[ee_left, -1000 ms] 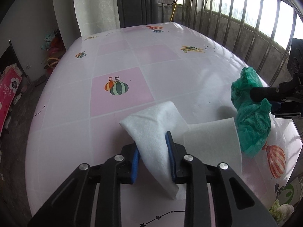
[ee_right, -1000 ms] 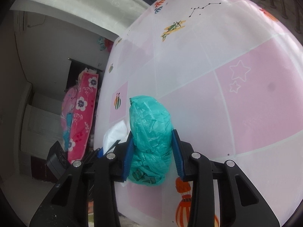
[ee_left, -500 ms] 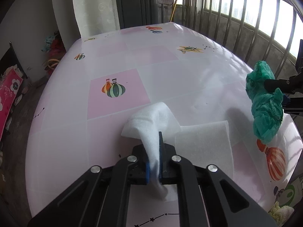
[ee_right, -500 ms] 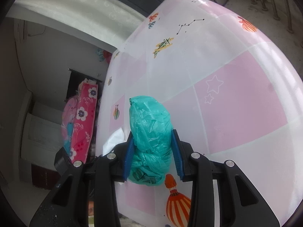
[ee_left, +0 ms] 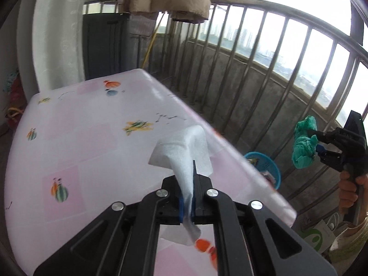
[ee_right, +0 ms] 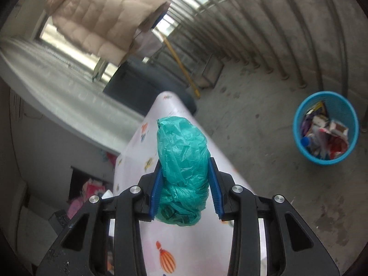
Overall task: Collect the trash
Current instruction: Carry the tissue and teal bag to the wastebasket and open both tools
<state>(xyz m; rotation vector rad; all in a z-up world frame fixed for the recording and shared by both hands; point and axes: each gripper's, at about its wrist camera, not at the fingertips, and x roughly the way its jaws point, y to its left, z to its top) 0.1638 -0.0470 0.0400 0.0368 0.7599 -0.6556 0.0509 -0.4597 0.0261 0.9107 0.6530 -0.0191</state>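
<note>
Above the pink-checked desk by balcony railing, left hand-held gripper pinching white tissue, right hand-held gripper clamping green plastic bag, blue bin on floor

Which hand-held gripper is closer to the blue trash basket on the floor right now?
Right. The right hand-held gripper, clamping the green bag, hangs past the table edge near the blue basket. The left hand-held gripper, pinching the white tissue, is over the table.

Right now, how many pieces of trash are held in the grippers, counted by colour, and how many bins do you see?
White tissue: 1
Green plastic bag: 1
Blue bin: 1
Total: 3
</note>
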